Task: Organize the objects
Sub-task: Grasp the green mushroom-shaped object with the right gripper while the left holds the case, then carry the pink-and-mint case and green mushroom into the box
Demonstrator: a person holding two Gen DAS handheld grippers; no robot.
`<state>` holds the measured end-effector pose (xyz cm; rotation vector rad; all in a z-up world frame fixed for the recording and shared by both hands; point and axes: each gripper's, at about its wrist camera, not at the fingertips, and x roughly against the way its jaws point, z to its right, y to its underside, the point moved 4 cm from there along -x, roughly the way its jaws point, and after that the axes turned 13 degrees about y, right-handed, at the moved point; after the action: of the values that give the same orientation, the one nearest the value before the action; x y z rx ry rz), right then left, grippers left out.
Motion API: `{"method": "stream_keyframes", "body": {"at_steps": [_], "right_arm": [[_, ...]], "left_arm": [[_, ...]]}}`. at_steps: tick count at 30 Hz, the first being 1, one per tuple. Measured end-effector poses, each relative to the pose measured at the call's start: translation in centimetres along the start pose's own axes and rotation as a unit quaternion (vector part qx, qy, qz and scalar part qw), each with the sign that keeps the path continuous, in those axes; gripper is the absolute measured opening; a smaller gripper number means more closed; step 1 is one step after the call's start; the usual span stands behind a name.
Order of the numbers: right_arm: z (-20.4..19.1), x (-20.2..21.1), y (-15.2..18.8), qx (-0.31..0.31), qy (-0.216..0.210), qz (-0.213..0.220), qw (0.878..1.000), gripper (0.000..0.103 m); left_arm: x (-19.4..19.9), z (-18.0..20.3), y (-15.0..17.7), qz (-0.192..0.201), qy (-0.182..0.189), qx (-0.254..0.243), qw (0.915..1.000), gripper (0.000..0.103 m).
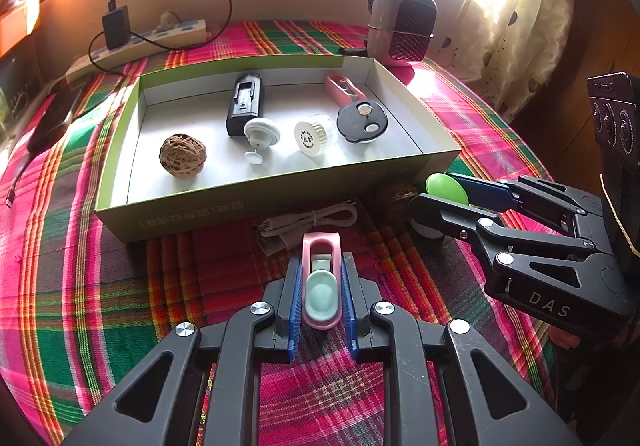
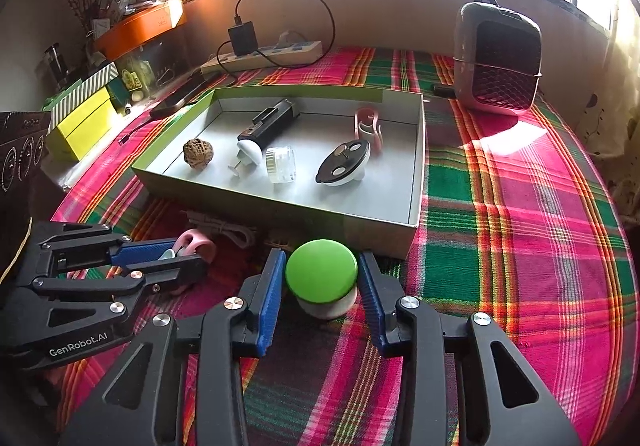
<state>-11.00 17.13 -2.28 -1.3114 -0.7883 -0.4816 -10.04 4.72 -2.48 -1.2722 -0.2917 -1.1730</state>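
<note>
Left wrist view: the left gripper occupies the lower centre of the frame. Its blue-padded jaws pinch a pink oval plastic clip with a pale green insert by its sides. The clip sits over the plaid pink-and-green tablecloth. Above it, at frame centre, lies the shallow green-rimmed cardboard box. The box contains a brown walnut, a black rectangular device and a black round lid. A white coiled cable lies between the box and the clip. At right, the right gripper encloses a green-topped round cap.

Right wrist view: the right gripper fills the lower centre. The green-topped cap stands between its jaws, just below the box's near wall. The pads flank the cap closely; contact cannot be confirmed. The left gripper appears at lower left, clamped on the pink clip.
</note>
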Motion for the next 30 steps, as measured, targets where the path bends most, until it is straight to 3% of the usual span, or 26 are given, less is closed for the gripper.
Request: {"method": "stream_keyframes", "body": {"at_steps": [30], "right_arm": [[0.64,0.66,0.04,-0.008,0.004,0.006,1.000,0.035]], "left_arm": [[0.69,0.33,-0.17,0.005,-0.008,-0.009,0.9999,0.016]]}}
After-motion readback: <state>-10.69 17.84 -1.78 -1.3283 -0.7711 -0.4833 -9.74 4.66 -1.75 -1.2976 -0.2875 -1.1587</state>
